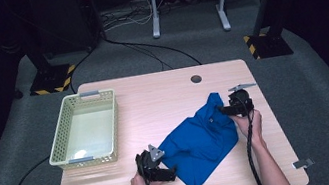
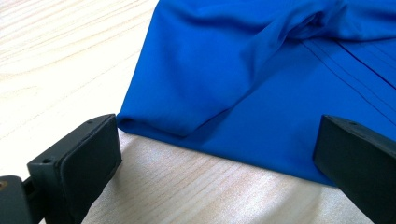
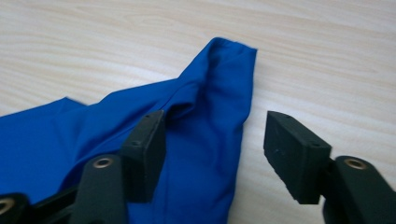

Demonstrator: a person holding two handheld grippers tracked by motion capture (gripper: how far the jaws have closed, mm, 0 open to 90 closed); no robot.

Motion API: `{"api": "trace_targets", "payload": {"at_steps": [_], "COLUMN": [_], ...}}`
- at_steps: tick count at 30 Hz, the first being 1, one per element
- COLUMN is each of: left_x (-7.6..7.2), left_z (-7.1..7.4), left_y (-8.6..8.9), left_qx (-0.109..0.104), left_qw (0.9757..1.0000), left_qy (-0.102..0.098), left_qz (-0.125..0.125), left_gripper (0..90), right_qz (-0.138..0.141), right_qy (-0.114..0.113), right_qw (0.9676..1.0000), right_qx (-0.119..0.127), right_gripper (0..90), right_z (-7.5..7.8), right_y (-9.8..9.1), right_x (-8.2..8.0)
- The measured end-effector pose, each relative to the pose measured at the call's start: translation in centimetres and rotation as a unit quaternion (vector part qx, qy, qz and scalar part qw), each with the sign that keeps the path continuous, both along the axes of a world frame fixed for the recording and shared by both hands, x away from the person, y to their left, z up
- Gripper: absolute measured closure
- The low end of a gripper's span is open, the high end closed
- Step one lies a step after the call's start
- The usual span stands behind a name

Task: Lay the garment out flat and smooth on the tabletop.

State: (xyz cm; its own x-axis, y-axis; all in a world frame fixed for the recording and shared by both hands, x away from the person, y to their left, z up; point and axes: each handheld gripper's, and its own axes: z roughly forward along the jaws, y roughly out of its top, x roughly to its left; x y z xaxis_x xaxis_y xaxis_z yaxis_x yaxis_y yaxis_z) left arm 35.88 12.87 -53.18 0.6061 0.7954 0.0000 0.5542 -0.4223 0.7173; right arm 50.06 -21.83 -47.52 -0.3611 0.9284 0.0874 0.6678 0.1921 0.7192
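Observation:
A blue shirt (image 1: pixel 201 139) lies crumpled on the wooden table (image 1: pixel 153 99), right of centre. My left gripper (image 1: pixel 170 172) sits at the shirt's near left edge, open, its jaws spread to either side of the cloth's folded hem (image 2: pixel 154 126). My right gripper (image 1: pixel 224 111) rests at the shirt's far right end, open, with a blue sleeve (image 3: pixel 219 93) lying between its two jaws. Neither gripper has closed on the fabric.
A pale green plastic basket (image 1: pixel 85 129) stands empty on the table's left side. A round cable hole (image 1: pixel 195 78) is near the far edge. Beyond the table are stand feet with striped bases (image 1: pixel 51 80) and cables on the grey floor.

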Motion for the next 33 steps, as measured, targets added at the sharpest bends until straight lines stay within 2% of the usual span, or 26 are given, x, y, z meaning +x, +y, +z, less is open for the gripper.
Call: {"api": "trace_targets", "payload": {"at_steps": [5,8,11,16,19,22,25,28,33], "left_x": [0.0,-0.1,-0.1,1.0,2.0,2.4,2.4,2.0,1.4], "left_z": [0.0,0.1,0.4,1.9,1.7,0.9,0.3,0.1,0.1], "left_y": [0.0,-0.1,-0.1,-1.6,-2.5,-2.9,-2.8,-2.4,-2.1], "left_qx": [0.002,0.003,-0.009,-0.011,0.0,0.008,0.011,0.006,0.006], "left_qw": [1.0,0.9999,0.9997,0.9992,0.9993,0.9995,0.9996,0.9997,0.9998], "left_qy": [-0.002,-0.009,-0.02,-0.036,-0.028,-0.011,-0.005,-0.009,-0.011], "left_qz": [0.002,0.004,0.007,-0.014,-0.024,-0.027,-0.024,-0.02,-0.015], "left_gripper": [0.2,0.0,0.0,0.0,0.0,0.0,0.0,0.0,0.1], "right_qz": [0.008,0.013,0.012,0.009,0.01,0.011,0.012,0.021,0.026], "right_qy": [0.005,0.006,0.002,0.003,0.0,-0.002,-0.001,0.005,-0.01], "right_qw": [0.9999,0.9999,0.9999,0.9998,0.9995,0.9993,0.9991,0.9987,0.9987], "right_qx": [-0.01,-0.01,-0.009,-0.019,-0.031,-0.035,-0.04,-0.046,-0.043], "right_gripper": [28.4,20.1,14.8,6.6,2.1,1.0,0.9,0.0,0.2], "right_z": [-1.0,-1.6,-2.1,-2.9,-3.6,-4.2,-4.6,-5.1,-5.3], "right_y": [0.2,-0.3,-1.1,-2.0,-2.0,-2.0,-2.0,-1.6,-1.0], "right_x": [-1.4,-2.5,-3.6,-5.5,-6.5,-6.8,-6.7,-6.5,-6.7]}}
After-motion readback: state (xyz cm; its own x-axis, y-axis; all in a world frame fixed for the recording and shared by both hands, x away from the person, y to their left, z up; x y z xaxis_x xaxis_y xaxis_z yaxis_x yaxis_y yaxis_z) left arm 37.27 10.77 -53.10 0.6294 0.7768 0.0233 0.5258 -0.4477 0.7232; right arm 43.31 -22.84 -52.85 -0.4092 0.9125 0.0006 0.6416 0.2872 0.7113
